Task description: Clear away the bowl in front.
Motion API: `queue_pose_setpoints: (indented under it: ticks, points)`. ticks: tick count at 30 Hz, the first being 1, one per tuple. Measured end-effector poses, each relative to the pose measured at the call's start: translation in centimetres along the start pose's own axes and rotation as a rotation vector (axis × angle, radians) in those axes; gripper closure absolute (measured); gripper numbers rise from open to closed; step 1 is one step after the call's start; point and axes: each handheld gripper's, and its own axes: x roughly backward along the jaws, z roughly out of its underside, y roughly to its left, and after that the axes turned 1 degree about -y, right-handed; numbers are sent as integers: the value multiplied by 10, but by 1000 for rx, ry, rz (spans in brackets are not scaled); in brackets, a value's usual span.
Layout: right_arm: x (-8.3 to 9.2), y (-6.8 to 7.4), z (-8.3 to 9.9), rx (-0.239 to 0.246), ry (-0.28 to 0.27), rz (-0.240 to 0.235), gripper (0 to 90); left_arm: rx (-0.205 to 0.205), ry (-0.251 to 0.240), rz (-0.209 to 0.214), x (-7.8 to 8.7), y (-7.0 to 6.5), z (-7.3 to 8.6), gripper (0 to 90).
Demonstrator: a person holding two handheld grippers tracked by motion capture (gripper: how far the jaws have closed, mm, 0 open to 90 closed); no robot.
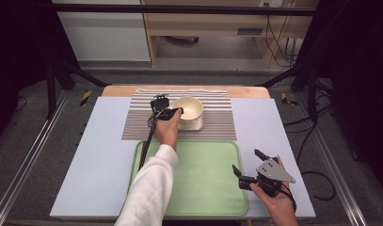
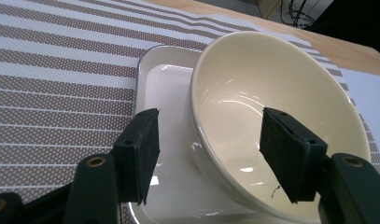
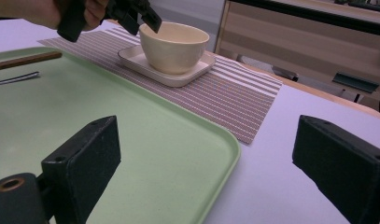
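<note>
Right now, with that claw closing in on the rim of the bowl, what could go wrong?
1. The left claw straddles one side of the bowl rim, pads not yet pressing. Gripped on one edge of a smooth, curved wall, the bowl could slip or tilt when lifted.
2. The bowl sits on a small white plate; a nudge might push both across the striped mat.
3. The outer pad hangs just above the plate and might catch on it.

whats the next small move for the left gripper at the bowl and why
Probably close the left gripper a little more on the bowl wall. Its jaws straddle the near rim, one pad inside the bowl, the other outside over the small white tray beneath it, and neither pad seems to press yet.
</note>
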Motion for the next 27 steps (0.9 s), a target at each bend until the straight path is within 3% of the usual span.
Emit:
queue_pose_setpoints:
  ticks: [5, 11, 16, 22, 27]
  points:
    - [1, 0, 0, 1, -1, -4, 79, 7, 5, -8, -7, 0, 1, 439]
    - [0, 0, 0, -1, 1, -6, 78, 61, 14, 24, -15, 4, 3, 531]
    - [0, 0, 0, 0, 3, -7, 78, 80, 8, 26, -19, 5, 4, 603]
    - [0, 0, 0, 1, 6, -7, 79, 83, -7, 2, -19, 6, 4, 723]
    - [0, 1, 1, 1, 8, -7, 79, 75, -18, -4, -20, 6, 4, 762]
